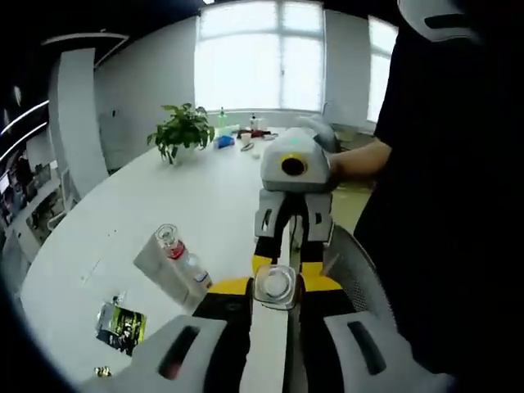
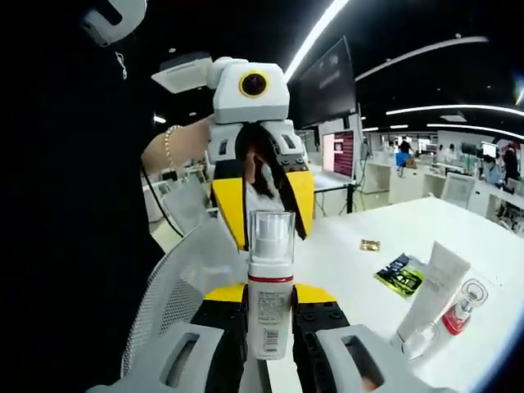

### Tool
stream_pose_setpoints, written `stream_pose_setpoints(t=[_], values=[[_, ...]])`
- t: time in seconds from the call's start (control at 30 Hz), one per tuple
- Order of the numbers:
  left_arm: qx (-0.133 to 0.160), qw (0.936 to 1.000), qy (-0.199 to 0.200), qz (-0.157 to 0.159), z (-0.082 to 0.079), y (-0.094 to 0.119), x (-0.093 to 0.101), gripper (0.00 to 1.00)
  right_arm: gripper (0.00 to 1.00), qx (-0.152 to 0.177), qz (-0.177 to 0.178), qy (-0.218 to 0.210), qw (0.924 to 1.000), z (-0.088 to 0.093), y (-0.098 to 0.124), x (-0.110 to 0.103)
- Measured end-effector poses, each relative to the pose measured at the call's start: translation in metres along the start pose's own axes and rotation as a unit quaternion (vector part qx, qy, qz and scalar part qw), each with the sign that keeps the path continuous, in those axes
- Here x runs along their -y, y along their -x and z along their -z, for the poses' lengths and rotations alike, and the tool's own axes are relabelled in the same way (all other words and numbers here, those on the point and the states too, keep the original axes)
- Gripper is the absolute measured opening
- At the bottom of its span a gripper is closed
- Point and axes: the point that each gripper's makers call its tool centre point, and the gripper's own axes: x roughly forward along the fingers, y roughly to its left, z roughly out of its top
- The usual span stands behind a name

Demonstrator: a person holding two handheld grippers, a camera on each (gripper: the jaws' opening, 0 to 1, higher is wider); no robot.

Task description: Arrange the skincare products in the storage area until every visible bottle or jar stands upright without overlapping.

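Your right tongs (image 2: 270, 327) are clamped on a pump bottle (image 2: 270, 286), held upright above the surface's (image 2: 352, 254) near edge: white stiff plastic, red band, clear cap (image 2: 271, 233). In the left gripper view, your left tongs (image 1: 274, 307) grip the same bottle (image 1: 273, 327) from the opposite side. It looks light but smooth and slippery; hold it by the body, not the cap. Farther right on the surface lie a soft white tube (image 2: 430, 295) and a clear, likely fragile bottle (image 2: 454, 315). Beyond them lies a dark sachet (image 2: 399, 274).
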Motion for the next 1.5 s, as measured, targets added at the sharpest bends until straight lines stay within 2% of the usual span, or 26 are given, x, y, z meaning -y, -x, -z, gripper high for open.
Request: stream_pose_setpoints(t=[0.2, 0.27, 0.33, 0.37, 0.53, 0.77, 0.83, 1.0, 1.17, 1.23, 1.33, 1.43, 1.5], values=[[-0.025, 0.9992, -0.028, -0.010, 0.004, -0.004, 0.000, 0.23, 0.12, -0.014, 0.011, -0.004, 0.9998, 0.006, -0.001, 0.005], [-0.032, 0.9990, -0.029, -0.004, 0.006, -0.007, 0.002, 0.22, 0.15, -0.019, 0.031, -0.035, 0.9987, 0.010, -0.002, 0.013], [-0.043, 0.9985, -0.035, -0.004, 0.010, -0.003, 0.000, 0.22, 0.15, -0.025, 0.029, -0.034, 0.9987, 0.015, -0.003, 0.014], [-0.047, 0.9982, -0.035, -0.003, 0.019, -0.004, -0.009, 0.22, 0.16, -0.031, 0.033, -0.035, 0.9984, 0.018, -0.003, 0.015], [-0.059, 0.9972, -0.046, 0.000, 0.025, -0.016, -0.015, 0.22, 0.21, -0.035, 0.043, -0.045, 0.9974, 0.026, -0.001, 0.016], [-0.078, 0.9955, -0.054, -0.011, 0.030, -0.023, -0.030, 0.22, 0.31, -0.037, 0.087, -0.081, 0.9922, 0.042, 0.006, 0.025], [-0.080, 0.9954, -0.051, -0.012, 0.031, -0.025, -0.036, 0.22, 0.31, -0.037, 0.120, -0.097, 0.9873, 0.049, 0.008, 0.031], [-0.090, 0.9948, -0.044, -0.016, 0.042, -0.032, -0.054, 0.22, 0.34, -0.051, 0.149, -0.099, 0.9826, 0.068, 0.006, 0.029], [-0.101, 0.9941, -0.036, -0.018, 0.063, -0.047, -0.079, 0.22, 0.52, -0.071, 0.169, -0.093, 0.9786, 0.086, 0.005, 0.025], [-0.102, 0.9941, -0.031, -0.021, 0.066, -0.052, -0.087, 0.22, 0.61, -0.073, 0.179, -0.094, 0.9766, 0.091, 0.006, 0.027], [-0.104, 0.9940, -0.027, -0.021, 0.072, -0.062, -0.100, 0.22, 0.66, -0.081, 0.192, -0.090, 0.9738, 0.098, 0.008, 0.032], [-0.108, 0.9933, -0.033, -0.023, 0.074, -0.069, -0.109, 0.22, 0.69, -0.080, 0.215, -0.098, 0.9683, 0.104, 0.012, 0.040], [-0.111, 0.9930, -0.036, -0.022, 0.077, -0.074, -0.117, 0.22, 0.76, -0.071, 0.253, -0.103, 0.9592, 0.108, 0.020, 0.052]])
